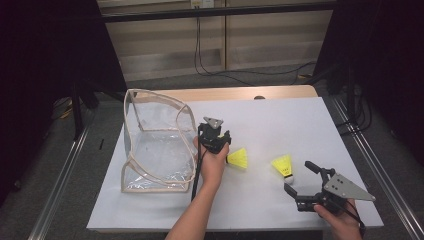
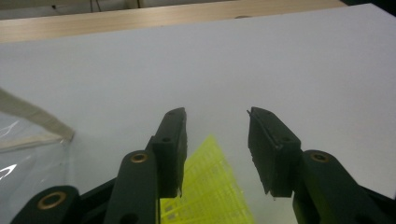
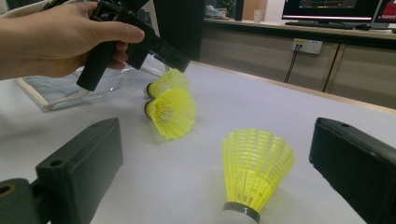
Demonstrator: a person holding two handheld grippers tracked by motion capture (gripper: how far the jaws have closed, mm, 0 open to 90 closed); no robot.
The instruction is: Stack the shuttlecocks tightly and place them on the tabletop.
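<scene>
Right gripper sits nearest, at the near right corner of the white table, jaws spread wide with nothing between them. Upright shuttlecock stands just ahead of it on its white cork base, yellow skirt flaring up; in the right gripper view it lies between and just beyond the two jaws, touching neither. Its long axis is about vertical, so my read is a short push forward and a squeeze across the skirt would take it. This hand is clearly the closer one to it.

Left gripper is farther up, mid-table, jaws partly open with no grip. Yellow skirt of a second shuttlecock shows below and between its jaws, pads not pressing on it. In the right gripper view two shuttlecocks lie on their sides there, one behind the other, cork ends toward the bag, skirts away from it; the front one lies flat on the table.

Clear bag with beige trim stands just left of the left hand, mouth facing that gripper. Likely drop point, though that's a guess.
</scene>
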